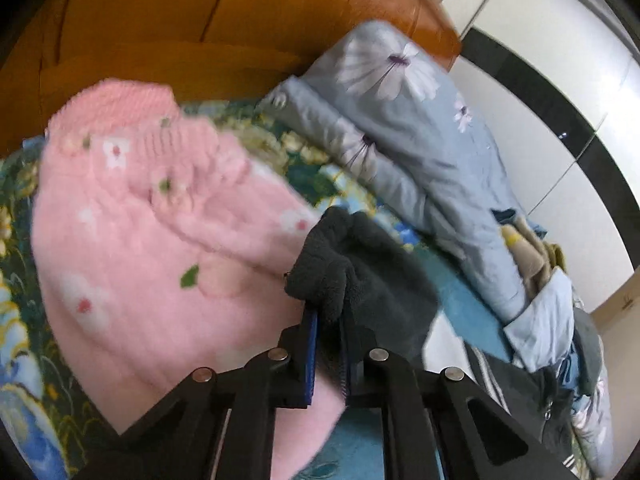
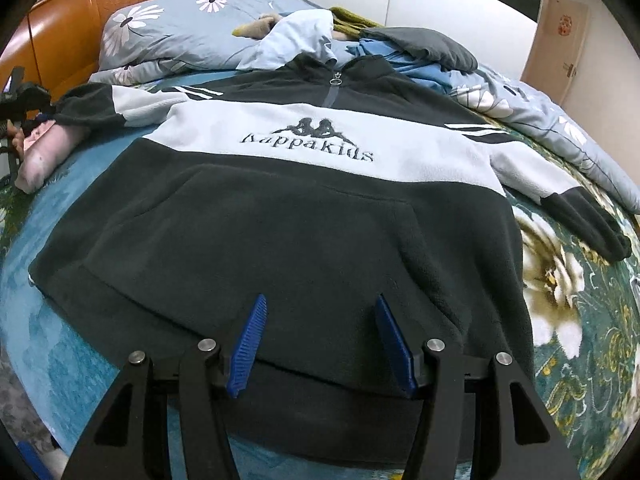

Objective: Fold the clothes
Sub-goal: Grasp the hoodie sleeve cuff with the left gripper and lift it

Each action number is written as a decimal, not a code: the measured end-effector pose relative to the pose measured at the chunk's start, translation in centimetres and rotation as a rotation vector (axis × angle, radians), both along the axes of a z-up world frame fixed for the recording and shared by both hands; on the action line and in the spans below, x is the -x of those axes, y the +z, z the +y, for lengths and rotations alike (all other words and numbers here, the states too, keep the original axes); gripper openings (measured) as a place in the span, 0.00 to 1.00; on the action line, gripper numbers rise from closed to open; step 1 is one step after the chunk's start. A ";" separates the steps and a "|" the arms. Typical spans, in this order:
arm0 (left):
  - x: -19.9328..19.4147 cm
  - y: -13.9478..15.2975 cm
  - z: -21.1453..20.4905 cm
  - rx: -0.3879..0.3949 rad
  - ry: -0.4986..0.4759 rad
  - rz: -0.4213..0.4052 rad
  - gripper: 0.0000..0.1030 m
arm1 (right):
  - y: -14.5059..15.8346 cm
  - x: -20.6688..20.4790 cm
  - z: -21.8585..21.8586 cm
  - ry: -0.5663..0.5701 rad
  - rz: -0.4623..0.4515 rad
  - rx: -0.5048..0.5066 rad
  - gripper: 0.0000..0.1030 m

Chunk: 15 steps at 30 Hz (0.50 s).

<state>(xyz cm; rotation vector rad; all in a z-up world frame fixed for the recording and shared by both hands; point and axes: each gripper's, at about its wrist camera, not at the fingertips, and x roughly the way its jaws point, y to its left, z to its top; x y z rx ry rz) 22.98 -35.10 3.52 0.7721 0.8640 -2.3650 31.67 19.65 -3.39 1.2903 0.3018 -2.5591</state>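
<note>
1. The left gripper [image 1: 329, 316] has two blue fingers [image 1: 311, 344] squeezed tight on the dark cuff [image 1: 332, 276] of one sleeve.
2. The right gripper [image 2: 320, 344] has two blue fingers [image 2: 250, 344] standing apart. They hang over the bottom edge of the sweater [image 2: 280, 232] with nothing pinched between them.
3. There is one sweater, dark with a pale band and letters on the chest. It lies flat, front up, on the bed [image 2: 580, 320].
4. It has two sleeves. The right wrist view shows both: one [image 2: 560, 196] lies out flat to the right, and the other [image 2: 100, 108] reaches to the far left edge.
5. Only the left wrist view shows the grip on the cuff up close. It also shows one pink fuzzy thing with small flowers [image 1: 140, 240] just beside the cuff.
6. Both views show one grey flowered quilt [image 2: 180, 36], bunched up by one brown headboard [image 1: 240, 8], with a pile of other clothes [image 2: 380, 36] on it.
</note>
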 end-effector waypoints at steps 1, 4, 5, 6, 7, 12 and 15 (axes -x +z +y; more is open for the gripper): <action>0.0 1.1 0.8 0.033 -0.014 0.018 0.09 | 0.0 -0.1 0.2 -0.002 0.002 0.004 0.56; 0.5 5.8 4.6 0.143 -0.117 0.101 0.09 | 0.1 -0.2 1.1 -0.019 0.004 0.020 0.56; 0.9 7.6 6.4 0.182 -0.164 0.138 0.09 | 0.1 -0.2 1.3 -0.027 0.005 0.022 0.56; 1.3 9.4 8.3 0.221 -0.211 0.175 0.09 | 0.1 -0.2 1.8 -0.038 0.005 0.023 0.56; 1.7 11.0 10.1 0.256 -0.255 0.210 0.09 | 0.2 -0.1 2.2 -0.050 0.006 0.025 0.56; 5.2 16.0 20.9 0.301 -0.532 0.350 0.09 | 0.6 -0.4 4.2 -0.095 0.021 0.051 0.56; 8.4 15.6 27.8 0.287 -0.678 0.342 0.09 | 0.8 -0.6 5.7 -0.132 0.028 0.056 0.56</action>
